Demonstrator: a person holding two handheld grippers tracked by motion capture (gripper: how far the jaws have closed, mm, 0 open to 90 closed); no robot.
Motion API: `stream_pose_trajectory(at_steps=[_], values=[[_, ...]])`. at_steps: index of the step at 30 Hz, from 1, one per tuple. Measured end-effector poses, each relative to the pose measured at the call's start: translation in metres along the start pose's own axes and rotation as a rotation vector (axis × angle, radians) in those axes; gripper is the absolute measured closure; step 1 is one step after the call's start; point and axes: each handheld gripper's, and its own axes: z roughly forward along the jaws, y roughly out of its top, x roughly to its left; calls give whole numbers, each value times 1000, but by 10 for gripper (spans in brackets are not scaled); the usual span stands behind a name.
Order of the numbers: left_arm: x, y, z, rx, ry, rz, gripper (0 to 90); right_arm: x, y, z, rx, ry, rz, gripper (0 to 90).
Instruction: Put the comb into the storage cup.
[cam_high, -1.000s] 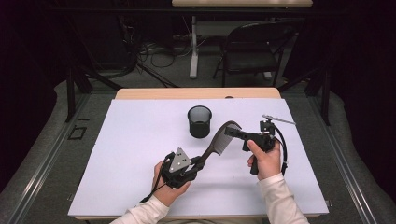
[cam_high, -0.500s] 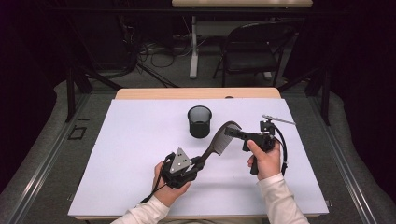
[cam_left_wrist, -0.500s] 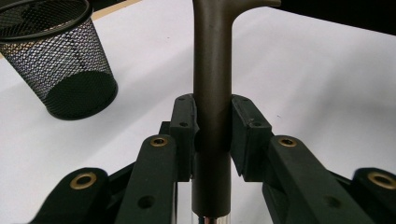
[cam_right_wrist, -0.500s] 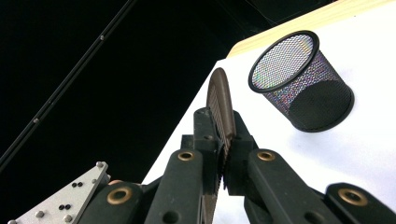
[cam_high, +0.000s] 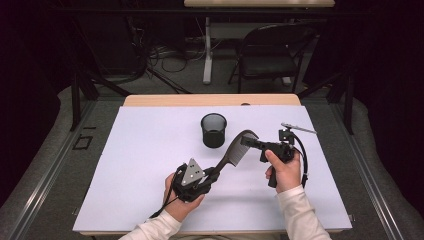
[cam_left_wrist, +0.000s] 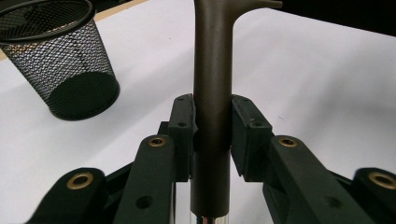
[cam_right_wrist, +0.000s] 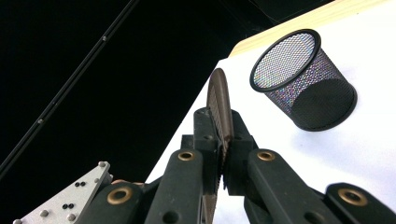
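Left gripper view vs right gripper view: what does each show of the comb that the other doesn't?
Left gripper view: the comb by its smooth round handle, clamped between the left gripper jaws, with a shiny metal end at the bottom. Right gripper view: the toothed edge, thin, pinched in the right gripper, plus the left gripper's grey plate. Both: the mesh cup upright on the white table.

Both forearms reach in from below, the left claw (cam_high: 216, 172) clamped shut and angled up-right, the right claw (cam_high: 246, 142) clamped shut, pointing left.
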Motion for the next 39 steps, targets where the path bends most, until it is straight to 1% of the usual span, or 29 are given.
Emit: stream_pose_trajectory(at_steps=[4, 5, 8, 14, 17, 22, 25, 26, 27, 29, 30, 35, 39], values=[[2, 0, -1, -6, 8, -10, 695, 0, 0, 0, -1, 1, -3, 869], [2, 0, -1, -10, 7, -14, 681, 0, 0, 0, 0, -18, -7, 869], [3, 0, -2, -18, 5, -19, 669, -1, 0, 0, 1, -10, -3, 869], [4, 0, -2, -21, 3, -22, 621, -1, 0, 0, -1, -9, -3, 870], [4, 0, -2, -29, 4, -30, 574, -1, 0, 0, -5, -8, -2, 870], [6, 1, -2, -32, -3, -40, 467, -3, 0, -1, -10, -9, 2, 870], [8, 1, -1, -33, -10, -53, 438, -4, 1, -2, -13, -10, 7, 869], [9, 1, -1, -34, -11, -52, 425, -4, 0, -2, -23, -6, 9, 870], [9, 1, -2, -33, -12, -51, 415, -4, 1, -2, -16, -7, 6, 870], [10, 1, -1, -36, -14, -68, 398, -4, 1, -3, -13, -9, 5, 870], [10, 1, -1, -35, -16, -68, 393, -4, 1, -3, -14, -10, 4, 869], [11, 2, -2, -43, -10, -67, 364, -5, 1, -4, -18, -8, 5, 869], [13, 3, -3, -33, 24, -79, 356, -5, 2, -5, -22, -10, 4, 870]])
